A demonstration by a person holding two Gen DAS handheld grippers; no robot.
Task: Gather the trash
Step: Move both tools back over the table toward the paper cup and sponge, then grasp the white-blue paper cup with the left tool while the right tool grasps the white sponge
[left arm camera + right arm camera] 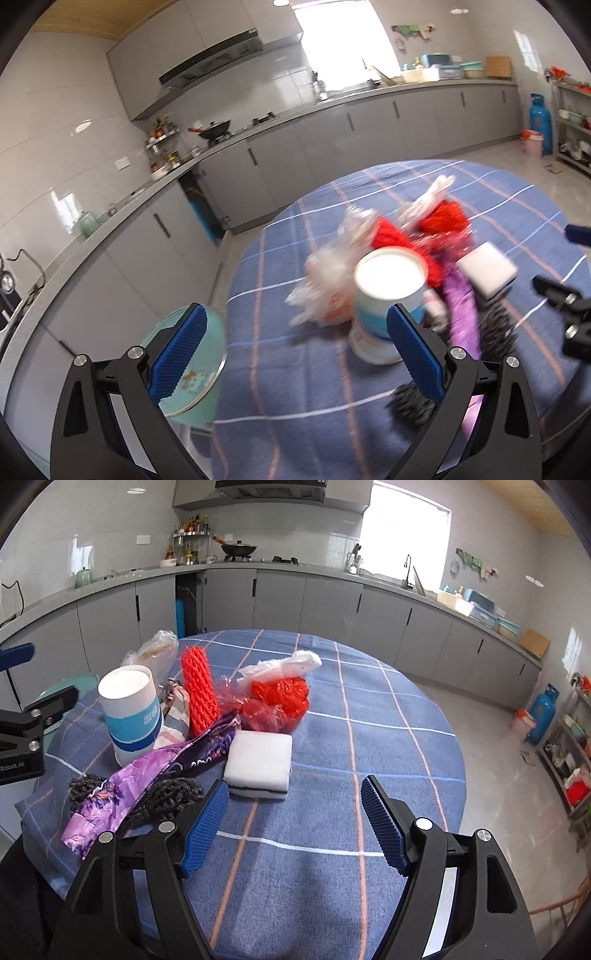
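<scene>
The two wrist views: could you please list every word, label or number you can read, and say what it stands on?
"Robot.AI", first letters cut off: on the left tool's black body at the right wrist view's left edge.
Cup: white sideways lettering on its blue band, too blurred to read.
Purple wrapper: white script, too small to read.
Nothing else is legible.
</scene>
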